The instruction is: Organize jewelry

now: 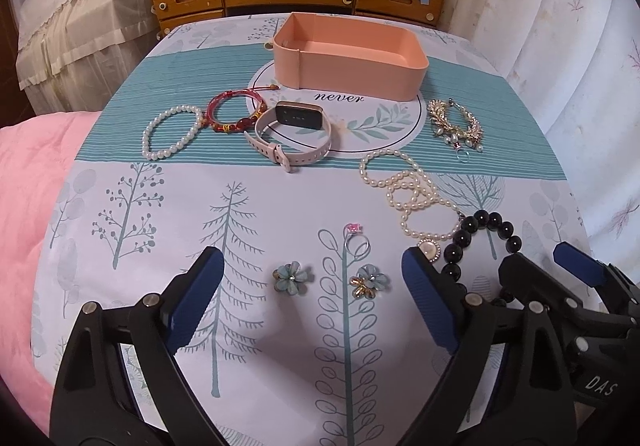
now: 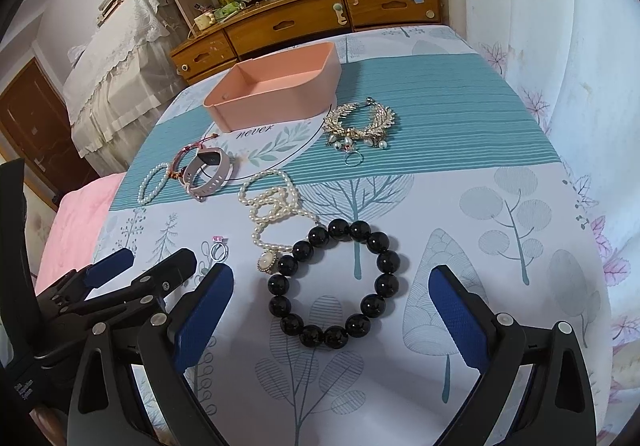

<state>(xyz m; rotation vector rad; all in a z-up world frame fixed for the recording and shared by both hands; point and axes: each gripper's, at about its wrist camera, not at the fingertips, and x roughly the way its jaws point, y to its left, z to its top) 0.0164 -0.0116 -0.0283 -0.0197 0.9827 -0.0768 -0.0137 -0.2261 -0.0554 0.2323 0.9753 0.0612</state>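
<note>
"never" on tablecloth (image 1: 340, 97) (circle motif), "DAS" on right hand-held gripper (image 1: 532, 266)

Tree-print tablecloth (image 1: 256, 206) holds pink box (image 1: 352, 58), smartwatch (image 1: 296, 126), pearl strands (image 1: 412, 194), black bead bracelet (image 2: 336, 286), ring (image 1: 356, 242), flower earrings (image 1: 292, 276).

The cloth (image 1: 280, 206) is pale white printed with grey-teal trees and leaves, crossed by a teal striped band. The tray (image 1: 348, 58) is salmon pink. One bracelet (image 2: 336, 286) is glossy black beads; another (image 1: 236, 112) is red with gold accents. The pearl strands (image 1: 416, 198) are cream-white. The watch (image 1: 294, 138) has a pale pink strap and dark face. Two flower earrings (image 1: 292, 276) are light blue — the fingers (image 1: 196, 302) carry dark blue pads on black frames.
</note>
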